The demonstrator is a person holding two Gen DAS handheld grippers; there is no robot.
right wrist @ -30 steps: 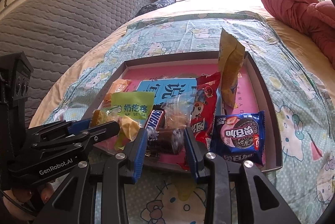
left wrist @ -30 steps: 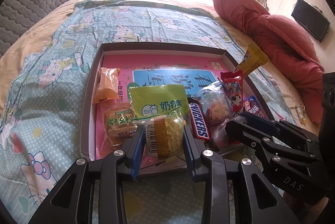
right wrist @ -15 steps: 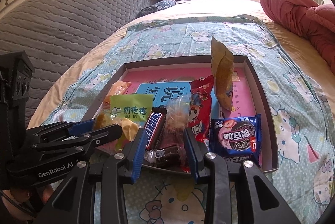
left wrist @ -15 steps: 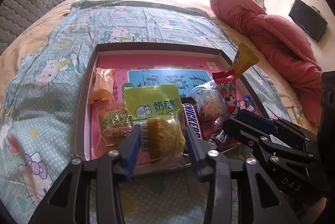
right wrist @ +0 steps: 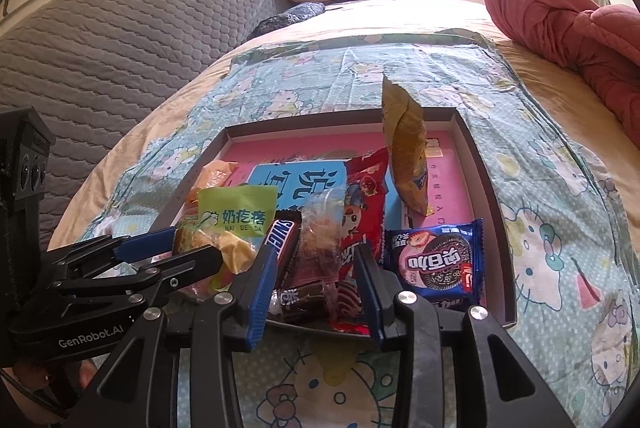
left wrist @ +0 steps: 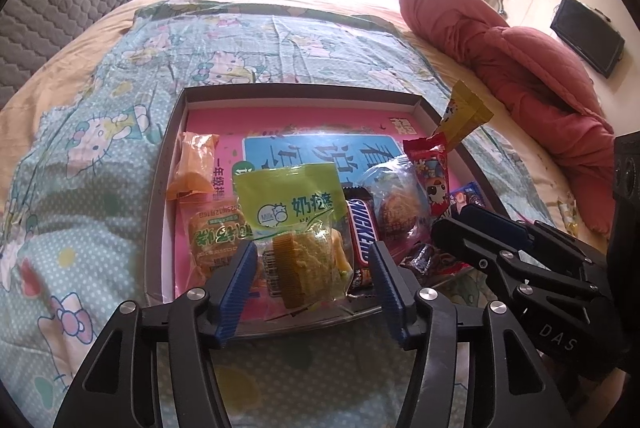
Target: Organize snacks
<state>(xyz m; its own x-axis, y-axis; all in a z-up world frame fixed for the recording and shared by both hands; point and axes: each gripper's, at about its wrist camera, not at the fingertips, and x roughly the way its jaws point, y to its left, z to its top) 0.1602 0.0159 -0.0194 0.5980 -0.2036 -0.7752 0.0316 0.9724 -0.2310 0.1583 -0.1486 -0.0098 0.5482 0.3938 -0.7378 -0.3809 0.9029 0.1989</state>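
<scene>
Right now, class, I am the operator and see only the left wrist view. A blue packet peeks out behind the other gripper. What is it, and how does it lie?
Observer: The right wrist view shows it whole. It is a blue cookie packet, lying flat in the near right corner of the tray, picture side up.
Operator: And the yellow packet at the tray's right edge, is it inside?
Observer: Yes. The yellow packet stands on end inside the tray, beside the red packet and apart from the right wall.
</scene>
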